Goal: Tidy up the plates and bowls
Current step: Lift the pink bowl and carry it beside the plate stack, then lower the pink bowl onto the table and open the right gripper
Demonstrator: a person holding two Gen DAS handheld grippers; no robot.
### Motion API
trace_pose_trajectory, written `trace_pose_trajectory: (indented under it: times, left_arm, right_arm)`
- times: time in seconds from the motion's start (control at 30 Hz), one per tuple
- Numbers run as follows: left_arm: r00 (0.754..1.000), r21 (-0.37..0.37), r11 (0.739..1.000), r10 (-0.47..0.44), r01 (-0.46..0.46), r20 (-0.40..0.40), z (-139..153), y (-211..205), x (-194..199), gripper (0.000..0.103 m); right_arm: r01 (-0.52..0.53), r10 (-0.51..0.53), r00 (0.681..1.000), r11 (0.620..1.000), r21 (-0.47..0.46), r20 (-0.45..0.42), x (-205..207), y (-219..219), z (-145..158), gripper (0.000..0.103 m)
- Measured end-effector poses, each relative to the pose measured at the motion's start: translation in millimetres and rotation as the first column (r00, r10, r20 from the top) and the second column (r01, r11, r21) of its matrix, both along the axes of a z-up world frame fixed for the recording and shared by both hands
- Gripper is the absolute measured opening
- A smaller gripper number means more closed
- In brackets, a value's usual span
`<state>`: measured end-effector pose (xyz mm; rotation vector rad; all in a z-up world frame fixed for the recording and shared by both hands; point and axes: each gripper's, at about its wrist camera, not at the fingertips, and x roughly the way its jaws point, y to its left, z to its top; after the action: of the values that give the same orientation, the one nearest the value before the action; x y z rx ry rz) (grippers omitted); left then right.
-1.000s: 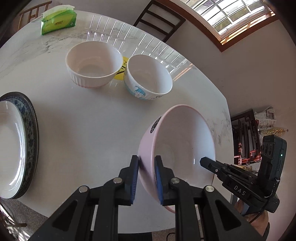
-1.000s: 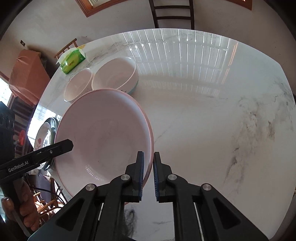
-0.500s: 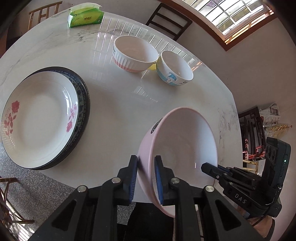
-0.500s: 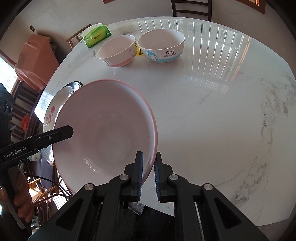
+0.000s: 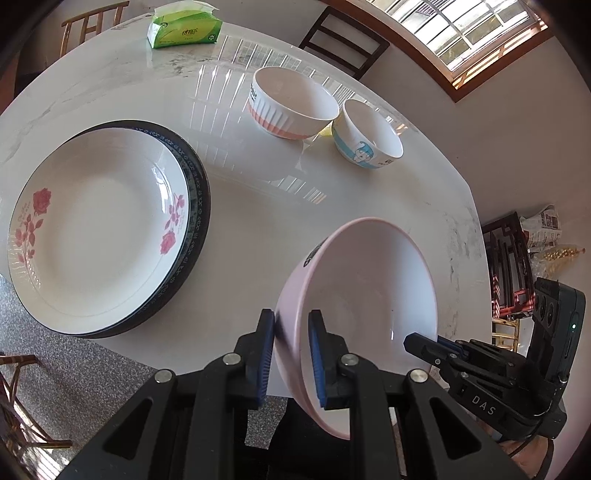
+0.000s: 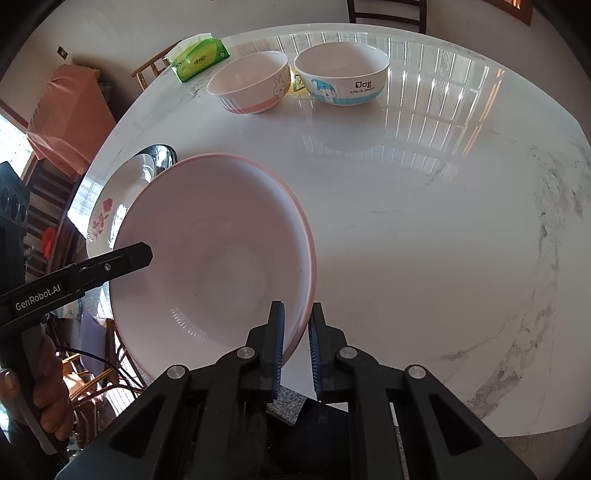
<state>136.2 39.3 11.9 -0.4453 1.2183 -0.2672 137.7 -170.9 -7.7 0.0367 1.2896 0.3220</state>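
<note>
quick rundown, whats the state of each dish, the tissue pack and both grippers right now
pink bowl: empty, tilted, held off the table by both grippers
left gripper: shut on the bowl's rim
right gripper: shut on the opposite rim
rose plate: empty, stacked on a dark plate
rabbit bowl: upright, empty
dog bowl: upright, empty
tissue pack: open

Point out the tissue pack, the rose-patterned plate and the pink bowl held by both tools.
tissue pack (image 5: 186, 31), left wrist view, on its green front face.
rose-patterned plate (image 5: 99, 236), left wrist view, on its white centre.
pink bowl (image 6: 214, 266), right wrist view, on its inner bottom.
</note>
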Motion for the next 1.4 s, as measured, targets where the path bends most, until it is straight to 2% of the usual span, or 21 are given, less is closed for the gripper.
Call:
trace_pose_trajectory:
  times: [0.17, 0.33, 0.47, 0.53, 0.77, 0.9, 1.03, 1.1, 1.13, 1.2, 1.4]
  left_arm:
    - [1.000, -0.008, 1.000, -0.002, 0.002, -0.011, -11.4, 3.8, 2.8, 0.018]
    - [0.999, 0.013, 1.000, -0.026, 0.026, 0.043, -13.2, 0.6, 1.9, 0.018]
    - [0.992, 0.035, 0.998, -0.054, 0.051, 0.114, -12.7, 0.9, -1.2, 0.025]
    - [0.988, 0.056, 0.997, -0.054, 0.046, 0.142, -11.5, 3.2, -2.5, 0.028]
    - [0.982, 0.049, 0.997, -0.060, 0.052, 0.178, -7.3, 15.0, -3.8, 0.029]
    - [0.967, 0.110, 0.993, -0.077, 0.051, 0.243, 4.9, 15.8, -8.1, 0.029]
    - [0.945, 0.201, 0.979, -0.101, 0.039, 0.312, 20.2, 11.9, -7.9, 0.029]
    - [0.936, 0.230, 0.973, -0.108, 0.030, 0.334, 24.8, 10.4, -4.9, 0.029]
    - [0.933, 0.240, 0.970, -0.110, 0.027, 0.342, 26.5, 9.8, -3.0, 0.029]
    - [0.927, 0.263, 0.964, -0.117, 0.021, 0.356, 29.5, 9.4, 0.8, 0.029]
    - [0.918, 0.337, 0.941, -0.145, 0.013, 0.370, 34.6, 6.4, 16.8, 0.029]
  right_arm:
    - [-0.006, 0.006, 1.000, 1.000, -0.019, 0.006, -0.1, 4.0, -4.3, 0.013]
    - [-0.008, 0.009, 1.000, 1.000, -0.007, 0.029, -1.6, 2.4, -3.3, 0.014]
    - [-0.010, 0.007, 0.996, 0.999, 0.035, 0.083, -7.0, -1.9, 2.8, 0.019]
    - [-0.005, -0.003, 0.993, 0.997, 0.073, 0.120, -8.2, -6.9, 9.7, 0.026]
    - [0.020, -0.044, 0.989, 0.985, 0.171, 0.141, -5.3, -22.5, 21.4, 0.027]
    - [0.030, -0.062, 0.987, 0.977, 0.212, 0.148, -2.9, -30.6, 25.3, 0.027]
    - [0.042, -0.076, 0.985, 0.975, 0.218, 0.154, 2.7, -32.9, 30.1, 0.027]
    - [0.043, -0.079, 0.986, 0.972, 0.230, 0.147, 7.1, -31.3, 32.5, 0.032]
    - [0.043, -0.079, 0.986, 0.971, 0.234, 0.145, 9.1, -29.9, 33.9, 0.037]
    - [0.043, -0.078, 0.986, 0.971, 0.235, 0.144, 13.5, -25.1, 37.1, 0.042]
    - [0.049, -0.078, 0.991, 0.966, 0.254, 0.105, 32.2, -13.5, 40.7, 0.043]
